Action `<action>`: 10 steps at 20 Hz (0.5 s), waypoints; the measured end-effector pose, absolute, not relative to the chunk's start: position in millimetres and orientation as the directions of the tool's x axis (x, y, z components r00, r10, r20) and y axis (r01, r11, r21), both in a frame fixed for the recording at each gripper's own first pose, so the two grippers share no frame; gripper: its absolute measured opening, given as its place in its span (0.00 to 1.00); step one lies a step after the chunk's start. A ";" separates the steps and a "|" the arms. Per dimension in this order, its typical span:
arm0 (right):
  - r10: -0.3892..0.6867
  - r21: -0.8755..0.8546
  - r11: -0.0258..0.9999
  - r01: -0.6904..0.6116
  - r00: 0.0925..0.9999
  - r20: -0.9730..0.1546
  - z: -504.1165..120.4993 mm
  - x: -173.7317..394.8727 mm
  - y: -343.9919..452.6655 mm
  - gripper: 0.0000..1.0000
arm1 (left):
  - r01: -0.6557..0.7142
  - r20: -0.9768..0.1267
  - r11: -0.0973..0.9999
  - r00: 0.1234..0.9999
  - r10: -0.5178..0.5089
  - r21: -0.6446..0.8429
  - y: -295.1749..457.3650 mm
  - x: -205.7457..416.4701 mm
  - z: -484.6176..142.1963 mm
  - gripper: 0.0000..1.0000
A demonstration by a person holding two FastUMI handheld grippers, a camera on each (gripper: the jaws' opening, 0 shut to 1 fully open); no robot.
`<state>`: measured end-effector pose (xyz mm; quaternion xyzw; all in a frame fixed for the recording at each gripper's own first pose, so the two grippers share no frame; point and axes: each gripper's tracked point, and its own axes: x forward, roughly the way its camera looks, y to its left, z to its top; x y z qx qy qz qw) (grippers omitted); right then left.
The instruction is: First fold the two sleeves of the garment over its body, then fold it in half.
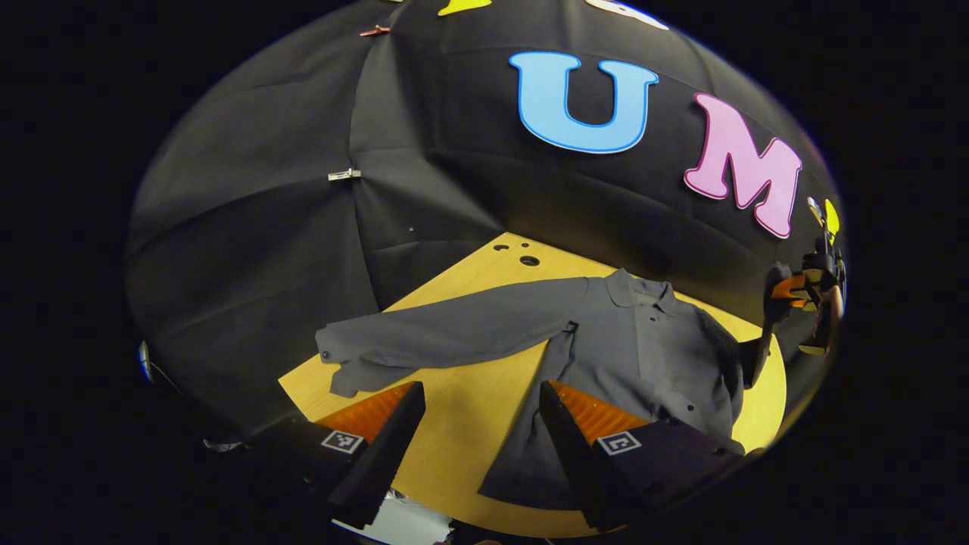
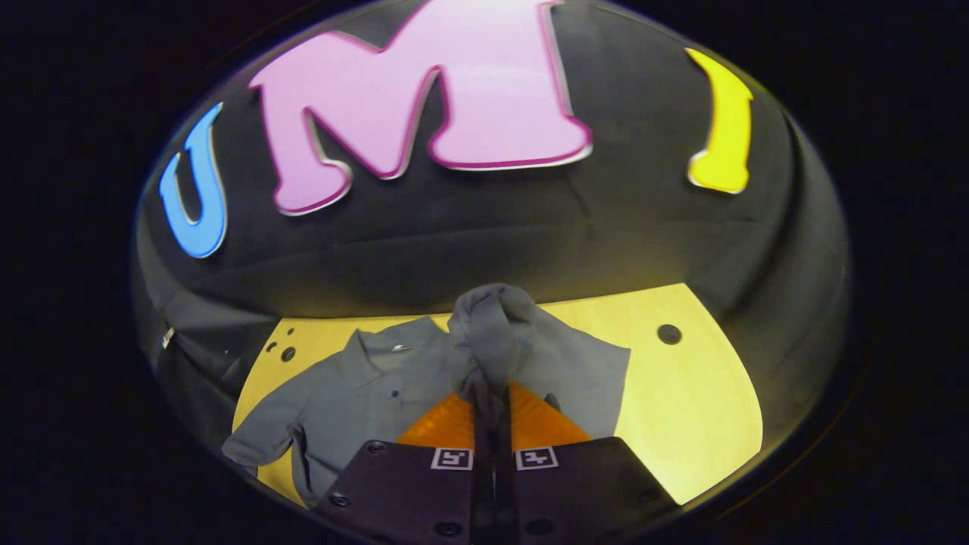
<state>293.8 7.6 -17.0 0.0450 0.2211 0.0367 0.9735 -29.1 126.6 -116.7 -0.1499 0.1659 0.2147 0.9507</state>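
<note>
Two sleeves remain to be laid over the body of a grey shirt [image 1: 643, 348] spread collar-up on a yellow table [image 1: 469, 409]. In the right gripper view, the right gripper [image 2: 492, 401] has its jaws pressed together on a bunched sleeve [image 2: 492, 325], lifted clear of the tabletop at 12 o'clock from its fingers, with the shirt's collar and front panel lying toward 9 o'clock. In the left gripper view, the left gripper [image 1: 481, 424] hangs wide open and empty above the table, the other sleeve [image 1: 447, 333] stretched flat toward 10 o'clock, the shirt body at 2 o'clock, and the far gripper seen small at 3 o'clock. The first sleeve fold appears to be in hand; the next move would likely call for carrying the raised sleeve across the chest and releasing it flat, then closing the open tool on the outstretched cuff
</note>
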 end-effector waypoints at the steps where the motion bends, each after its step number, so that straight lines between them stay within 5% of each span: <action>1: 0.110 0.090 0.993 -0.079 0.897 -0.429 -18.2 296.2 26.6 0.06 | -0.461 -0.382 0.861 0.851 0.360 -0.216 130.3 -32.3 -118.9 0.96; 10: 0.233 -0.008 0.960 -0.280 0.812 -0.535 -76.2 293.9 174.0 0.06 | -0.509 -0.440 0.827 0.816 0.375 -0.240 148.2 -58.7 -152.6 0.96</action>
